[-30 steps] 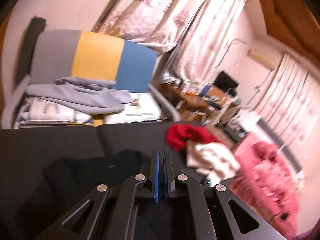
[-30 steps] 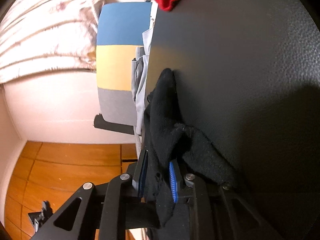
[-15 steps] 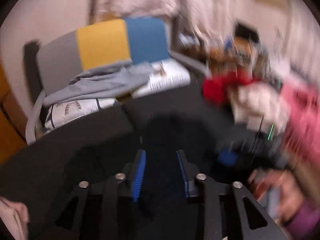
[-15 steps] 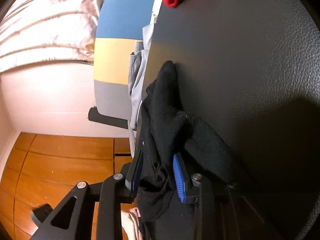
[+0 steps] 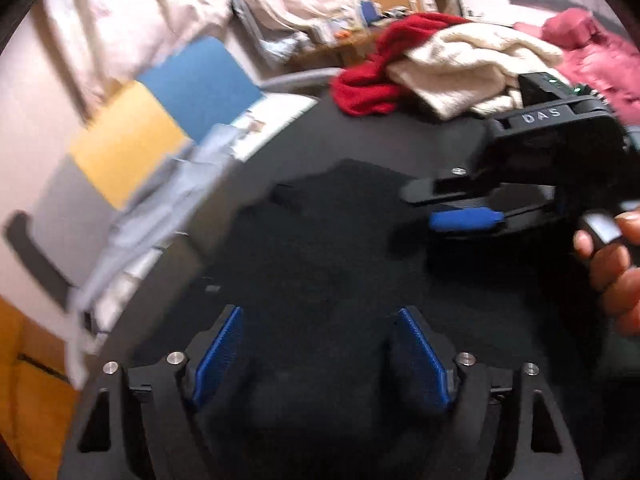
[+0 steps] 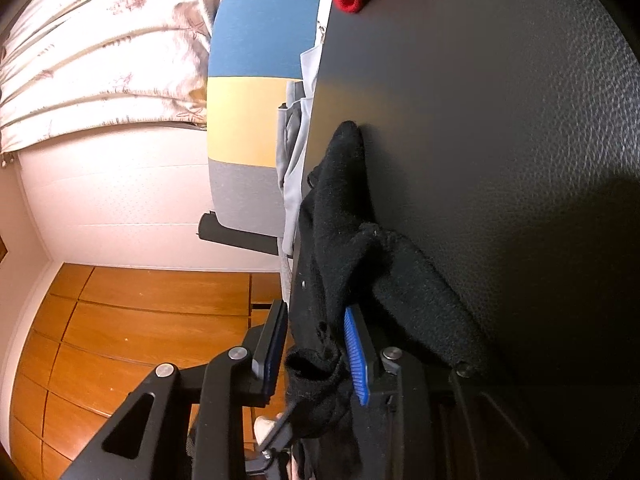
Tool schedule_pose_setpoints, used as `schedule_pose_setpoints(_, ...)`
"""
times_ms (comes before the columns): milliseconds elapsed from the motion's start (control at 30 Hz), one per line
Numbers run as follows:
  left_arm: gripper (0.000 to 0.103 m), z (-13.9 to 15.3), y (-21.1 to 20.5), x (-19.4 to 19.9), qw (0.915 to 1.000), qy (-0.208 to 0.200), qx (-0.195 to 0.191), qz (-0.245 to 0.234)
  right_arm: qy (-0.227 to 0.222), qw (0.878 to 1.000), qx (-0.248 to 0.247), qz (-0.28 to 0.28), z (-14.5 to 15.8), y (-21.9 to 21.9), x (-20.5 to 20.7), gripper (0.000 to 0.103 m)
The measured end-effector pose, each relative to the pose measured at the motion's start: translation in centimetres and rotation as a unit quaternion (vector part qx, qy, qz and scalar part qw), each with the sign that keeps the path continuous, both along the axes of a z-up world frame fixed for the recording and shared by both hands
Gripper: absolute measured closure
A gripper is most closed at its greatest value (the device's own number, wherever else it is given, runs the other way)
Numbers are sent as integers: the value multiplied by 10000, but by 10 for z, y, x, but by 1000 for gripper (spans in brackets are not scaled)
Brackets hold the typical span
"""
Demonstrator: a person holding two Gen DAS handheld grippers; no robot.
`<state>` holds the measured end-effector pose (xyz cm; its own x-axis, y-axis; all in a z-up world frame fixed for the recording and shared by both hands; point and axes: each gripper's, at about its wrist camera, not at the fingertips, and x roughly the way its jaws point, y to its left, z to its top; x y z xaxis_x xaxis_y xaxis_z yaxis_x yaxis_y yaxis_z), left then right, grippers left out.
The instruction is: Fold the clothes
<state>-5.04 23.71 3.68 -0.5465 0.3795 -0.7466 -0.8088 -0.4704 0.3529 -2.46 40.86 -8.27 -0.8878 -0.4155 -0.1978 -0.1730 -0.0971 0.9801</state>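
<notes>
A black garment point(image 5: 320, 240) lies spread on the black table point(image 5: 360, 140), dark on dark and blurred. My left gripper point(image 5: 320, 344) hovers over its near part, jaws wide open, nothing between the blue pads. In the right wrist view the black garment point(image 6: 344, 208) rises from the table point(image 6: 500, 120) into my right gripper point(image 6: 316, 348), and a bunched fold fills its narrow gap. In the left wrist view the right gripper point(image 5: 460, 204) lies sideways low over the cloth, held by a hand point(image 5: 616, 272).
A red garment point(image 5: 372, 84) and a cream one point(image 5: 460, 64) are piled at the table's far side, with a pink garment point(image 5: 592, 48) behind. A chair point(image 5: 160, 120) with a grey, yellow and blue back stands at the left edge, grey clothes point(image 5: 168, 208) draped on it.
My left gripper went from shut to wide open and swung to the right over the garment. The right gripper's jaws widened a little around the bunched cloth.
</notes>
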Motion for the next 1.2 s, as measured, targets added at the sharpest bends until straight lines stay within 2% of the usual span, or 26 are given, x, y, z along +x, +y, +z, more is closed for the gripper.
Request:
schedule_pose_setpoints(33,74,-3,4,-1,9999,-88,-45,-28,20,10000,-63,-8,-1,1,-1,75)
schedule_pose_setpoints(67,92,-7,6,-2,9997,-188,-128,102,36,9999,-103,-8,-5,1,3,75)
schedule_pose_setpoints(100,98,-9,5,-7,9987,-429,-103,268,62,9999,-158,-14,-6,2,3,75)
schedule_pose_setpoints(133,98,-7,2,-15,9956,-818,122,432,87,9997,-212,-19,-7,3,3,75)
schedule_pose_setpoints(200,98,3,-8,-21,9888,-1241,550,623,124,9996,-259,-7,-7,4,2,76)
schedule_pose_setpoints(367,98,60,-26,-19,9751,-1505,1498,632,92,10000,-32,7,0,1,-1,76)
schedule_pose_setpoints(467,99,107,-32,-22,9572,-1832,2164,585,24,10000,64,-9,4,-1,-4,76)
schedule_pose_setpoints(533,99,135,-35,-26,9419,-2066,2583,595,-33,10000,3,-67,4,-1,-6,77)
schedule_pose_setpoints(633,99,168,-37,-37,9085,-2580,3238,560,-88,9991,-250,-332,1,2,-3,78)
schedule_pose_setpoints(733,99,194,-31,-46,8900,-2770,3590,476,-122,9985,-313,-430,0,4,-1,78)
schedule_pose_setpoints(933,99,241,-21,-54,8666,-2988,3989,251,-145,9980,-333,-520,0,8,-4,79)
schedule_pose_setpoints(967,99,249,-19,-55,8625,-3022,4053,214,-146,9978,-366,-538,-4,9,6,78)
schedule_pose_setpoints(1133,98,279,-25,-52,8726,-2666,4093,12,-24,9923,-966,-774,-11,15,-5,76)
schedule_pose_setpoints(1200,98,284,-37,-56,8729,-2532,4171,56,90,9871,-1299,-936,-17,18,-2,76)
